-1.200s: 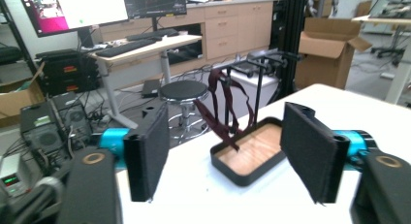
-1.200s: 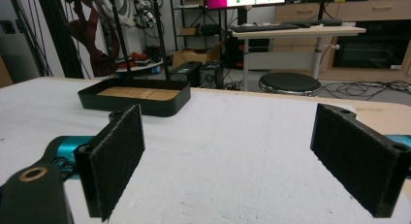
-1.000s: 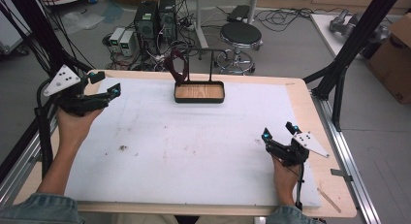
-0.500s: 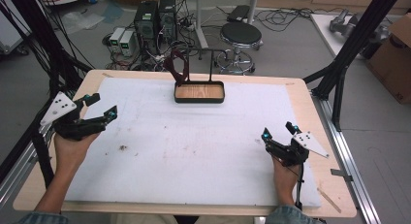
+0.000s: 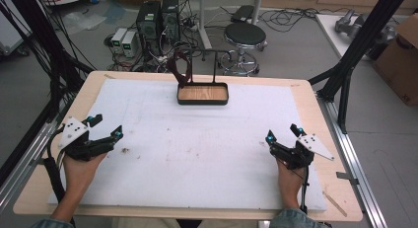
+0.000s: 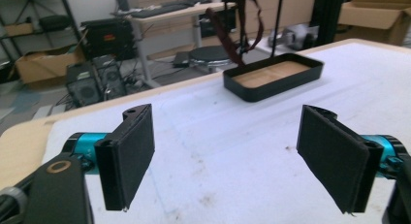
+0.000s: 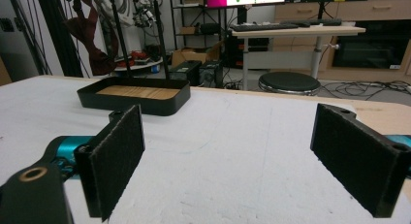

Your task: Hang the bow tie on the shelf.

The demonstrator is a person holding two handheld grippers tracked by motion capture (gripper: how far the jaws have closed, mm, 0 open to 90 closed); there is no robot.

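High view: a white mat point(image 5: 207, 154) covers a wooden table point(image 5: 315, 104). The left gripper point(image 5: 105, 127) and right gripper point(image 5: 283, 132) rest near opposite mat edges, jaws spread wide, nothing between them. A black tray point(image 5: 202, 94) with a stand holding a dark red strap point(image 5: 178, 70) sits ahead of both grippers at the far edge. Beyond: a stool point(image 5: 245, 35) and computer towers point(image 5: 156, 18).

Left gripper view: tray point(image 6: 274, 75) ahead and right of the wide-open jaws; the mat point(image 6: 218, 151) shows brown specks.

Right gripper view: tray point(image 7: 135, 96) ahead and left; desk with keyboard point(image 7: 271, 26) behind.
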